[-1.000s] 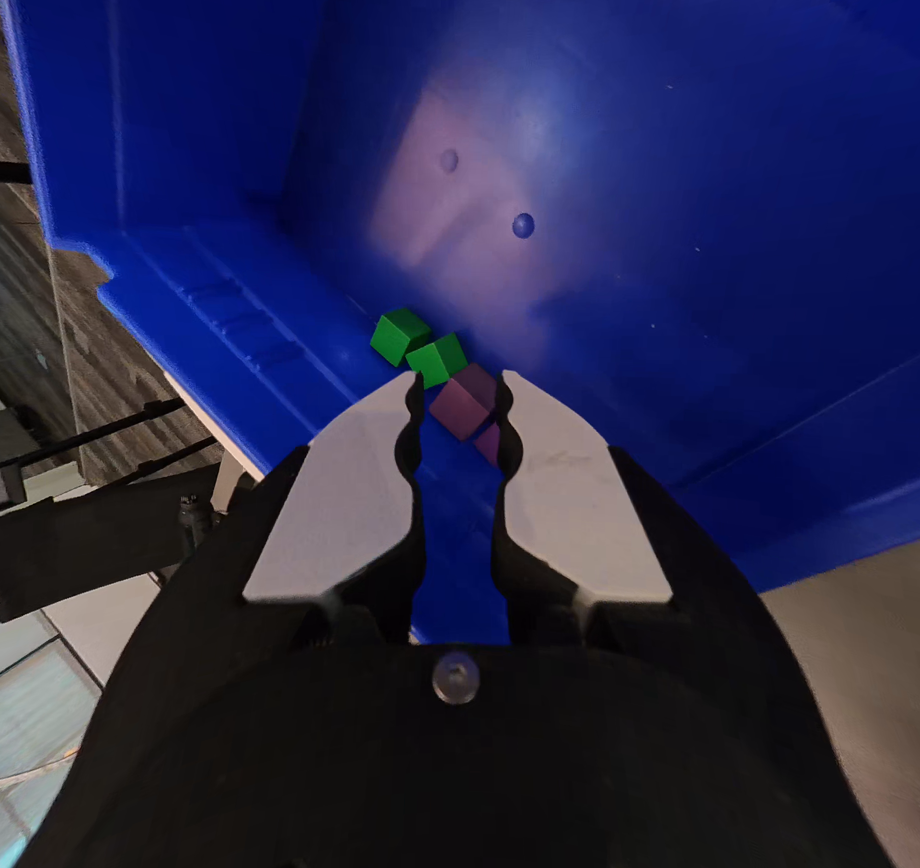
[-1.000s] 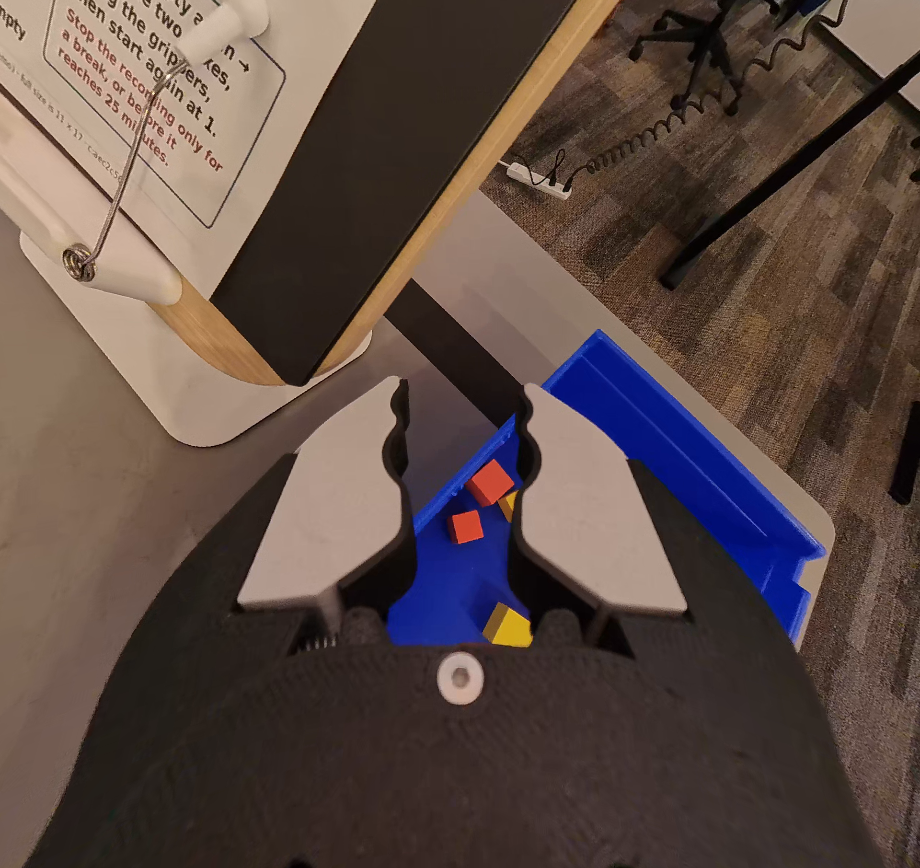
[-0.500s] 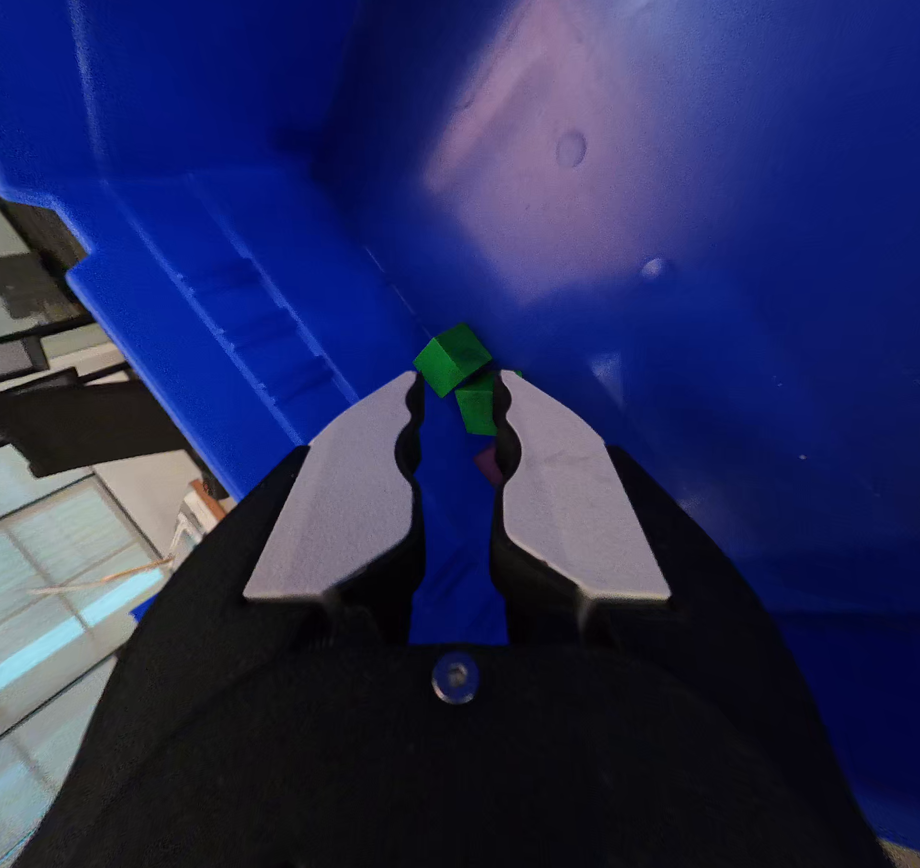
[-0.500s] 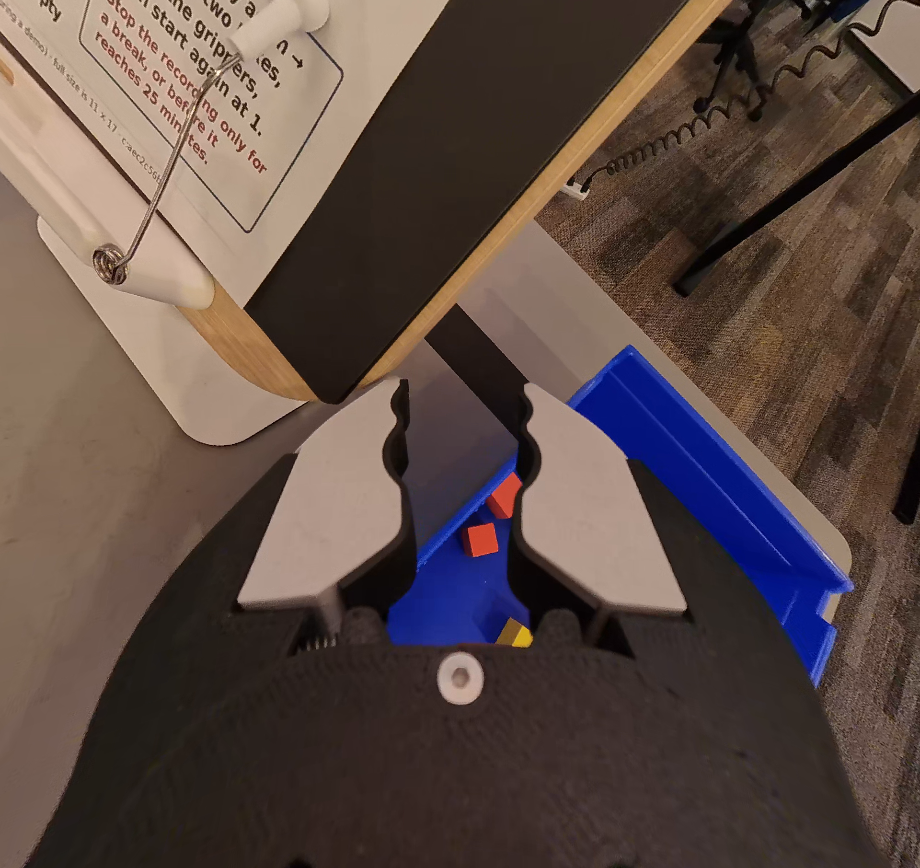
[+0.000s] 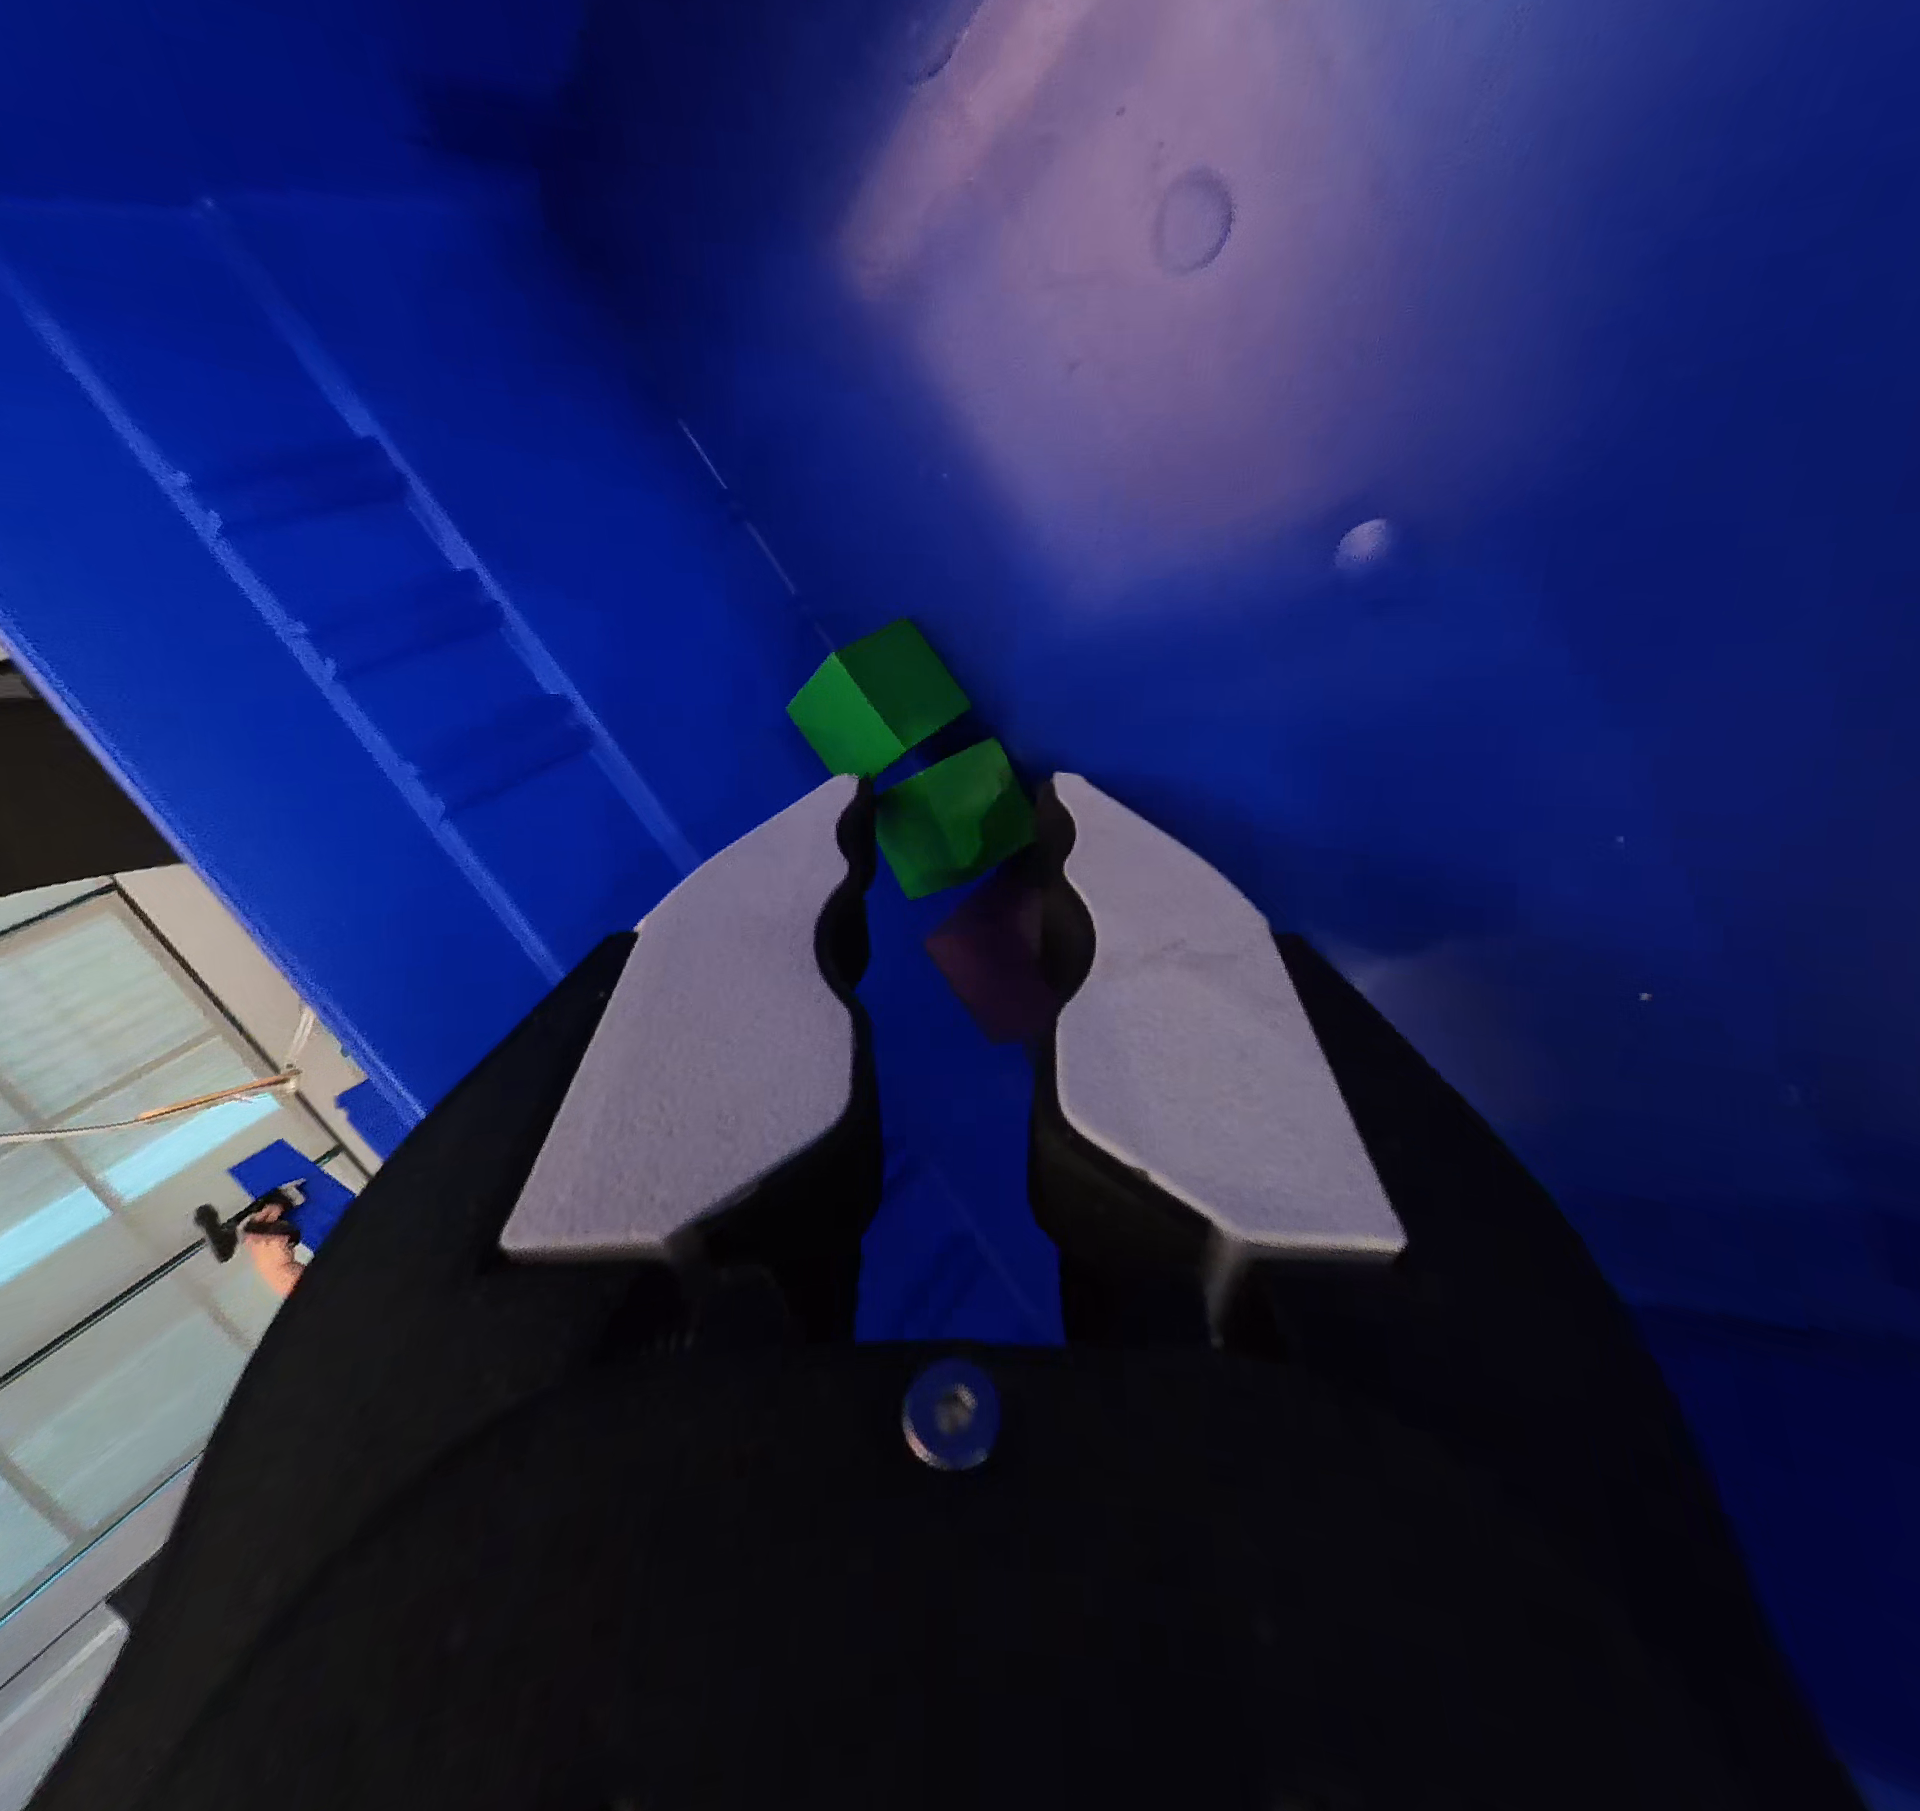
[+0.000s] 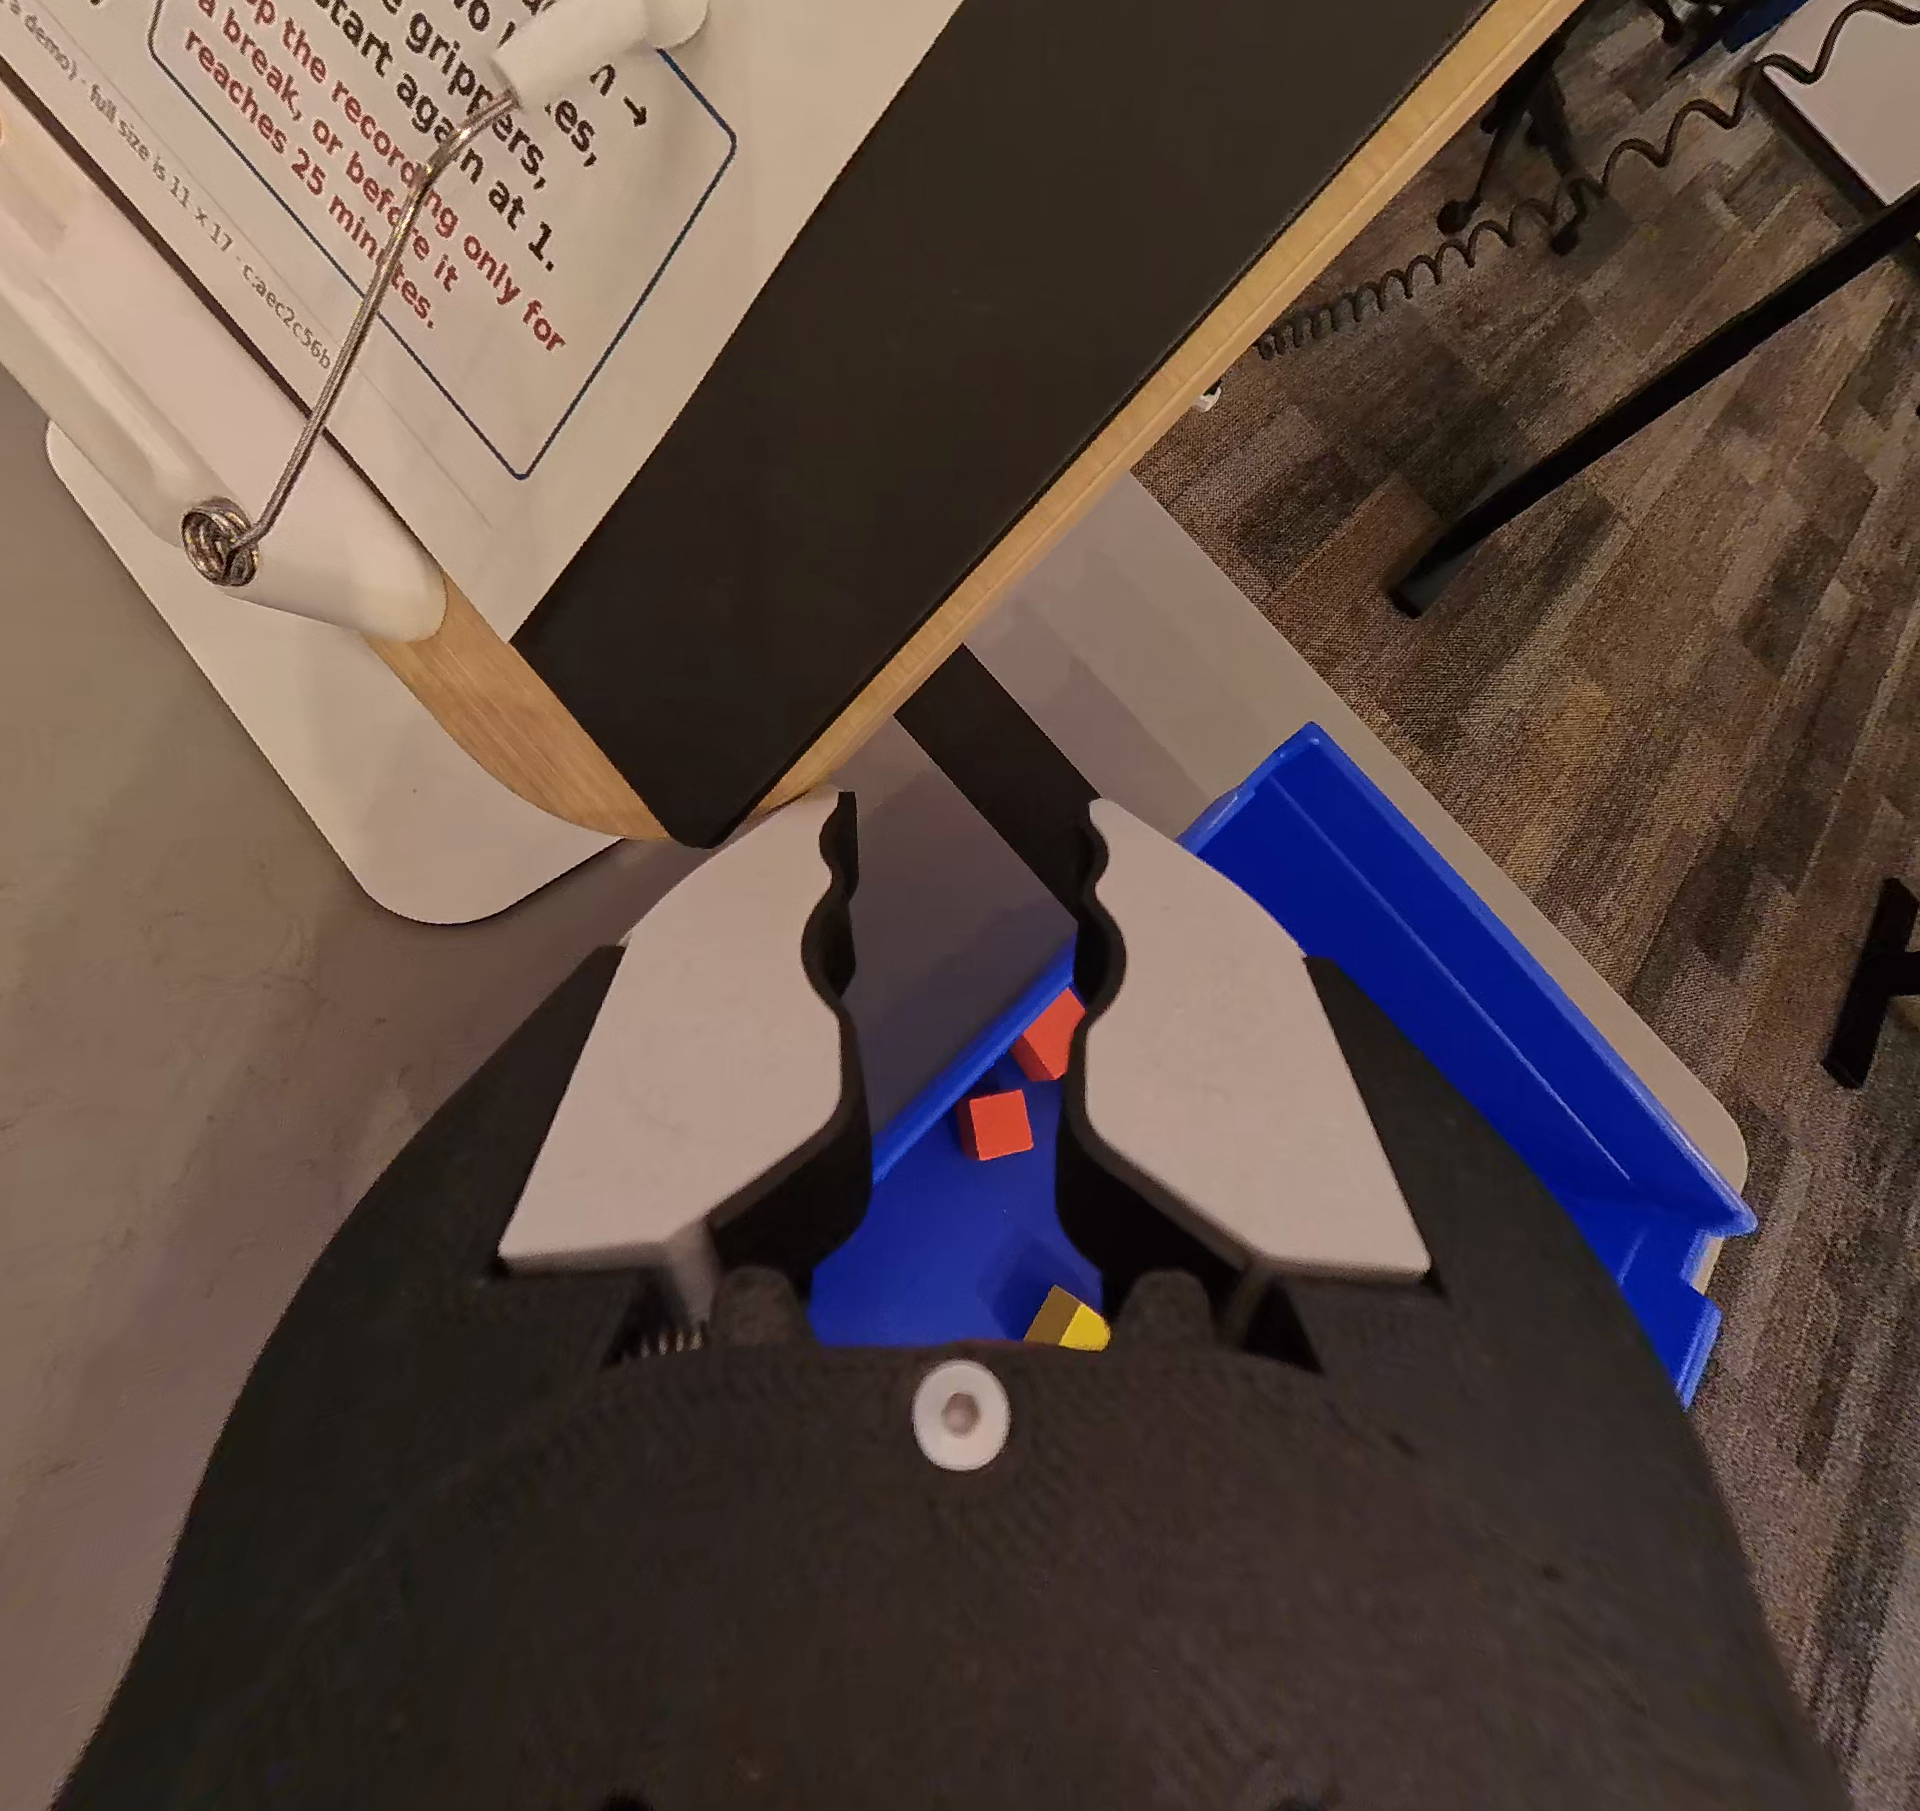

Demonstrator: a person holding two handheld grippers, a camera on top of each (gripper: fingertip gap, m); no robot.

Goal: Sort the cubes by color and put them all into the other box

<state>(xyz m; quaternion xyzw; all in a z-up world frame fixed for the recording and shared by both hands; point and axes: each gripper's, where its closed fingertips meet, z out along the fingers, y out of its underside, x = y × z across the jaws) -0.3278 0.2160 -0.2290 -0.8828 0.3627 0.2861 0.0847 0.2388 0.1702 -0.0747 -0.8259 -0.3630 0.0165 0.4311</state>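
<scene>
Left wrist view: left gripper [image 5: 951,811] deeper inside blue box [image 5: 1351,826] than a second ago, jaws parted, now straddling nearer green cube [image 5: 951,816] beside its twin [image 5: 878,696]; purple cube [image 5: 992,961] behind. Likely green pick next. Right gripper [image 6: 966,852] parted, empty, above second box [image 6: 1455,1023].

**Cubes gathered in two blue boxes**

Two green cubes [image 5: 878,707] [image 5: 951,816] lie almost touching along the seam where the floor of a blue box [image 5: 1351,722] meets its wall, a thin gap between them. Just behind them sits a purple cube [image 5: 987,961], dim in shadow and partly hidden. In the right wrist view a second blue box [image 6: 1455,1013] stands at the corner of the grey worktop [image 6: 208,982]. It holds two red cubes [image 6: 1049,1034] [image 6: 995,1125], close together near one wall, and a yellow cube [image 6: 1070,1325] apart from them, only partly visible.
</scene>
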